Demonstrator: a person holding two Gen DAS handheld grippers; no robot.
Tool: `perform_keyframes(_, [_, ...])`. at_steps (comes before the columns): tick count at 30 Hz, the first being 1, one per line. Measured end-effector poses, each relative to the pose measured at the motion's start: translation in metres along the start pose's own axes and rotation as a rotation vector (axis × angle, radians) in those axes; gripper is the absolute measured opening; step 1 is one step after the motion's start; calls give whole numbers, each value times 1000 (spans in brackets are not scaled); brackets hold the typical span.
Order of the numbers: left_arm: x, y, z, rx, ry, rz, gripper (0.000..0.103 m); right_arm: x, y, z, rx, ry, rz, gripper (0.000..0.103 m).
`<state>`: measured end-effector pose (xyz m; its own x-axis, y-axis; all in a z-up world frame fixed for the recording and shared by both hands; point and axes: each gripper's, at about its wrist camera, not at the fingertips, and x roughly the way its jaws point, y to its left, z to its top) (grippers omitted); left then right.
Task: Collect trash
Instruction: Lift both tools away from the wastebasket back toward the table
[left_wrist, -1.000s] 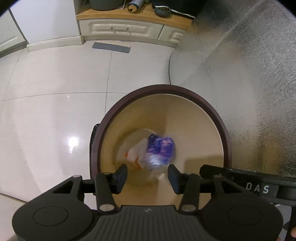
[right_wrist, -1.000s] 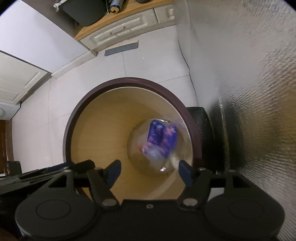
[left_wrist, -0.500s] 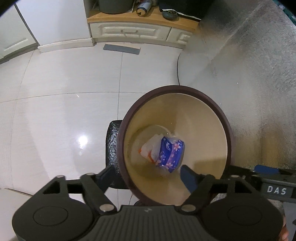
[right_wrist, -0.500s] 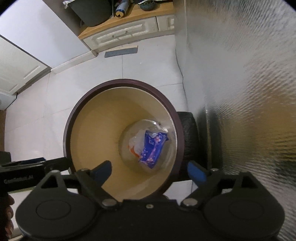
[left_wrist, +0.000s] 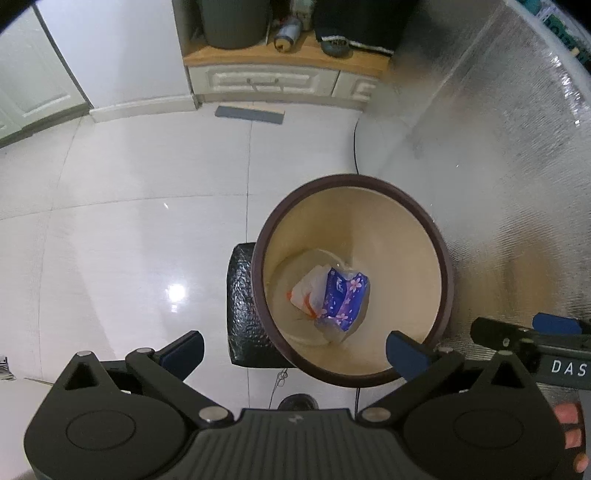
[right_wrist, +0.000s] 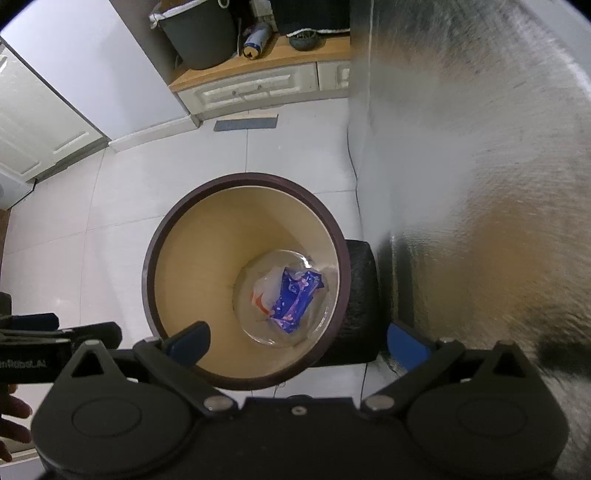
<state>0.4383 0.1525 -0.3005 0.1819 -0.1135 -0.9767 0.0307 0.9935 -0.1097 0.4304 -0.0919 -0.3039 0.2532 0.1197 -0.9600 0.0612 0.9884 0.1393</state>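
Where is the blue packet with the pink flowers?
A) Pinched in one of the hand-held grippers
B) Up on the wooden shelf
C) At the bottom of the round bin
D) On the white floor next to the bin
C. The blue flower-printed plastic packet lies at the bottom of the round beige bin with the dark brown rim, beside a crumpled white wrapper, while both hand-held grippers are open and empty above it.
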Motion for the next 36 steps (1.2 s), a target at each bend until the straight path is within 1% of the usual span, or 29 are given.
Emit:
perform_keyframes(15, [-94,6,-40,-26,-154,15,103,-89,10,-24,-53,-133,-14,103])
perform_keyframes(20, [-123,-1,-56,-29,-205,15,103,-124,12,-37,-84,-179,-13,103])
perform_keyframes(24, [-146,-7,-72,-34,-246,8,103,-149,9,-50,-88,-202,-4,103])
perform_keyframes(29, [-172,-17,-96,-50,-302,7,103,-181,3,-69,-113,-260,3,103])
perform_keyframes(34, [-195,-32,-122,-72,-353,21,103,-215,-12,-92,-136,-324,18,103])
perform_keyframes(36, [-204,-40,-133,-79,-374,16,103,-229,-21,-101,-137,-347,29,103])
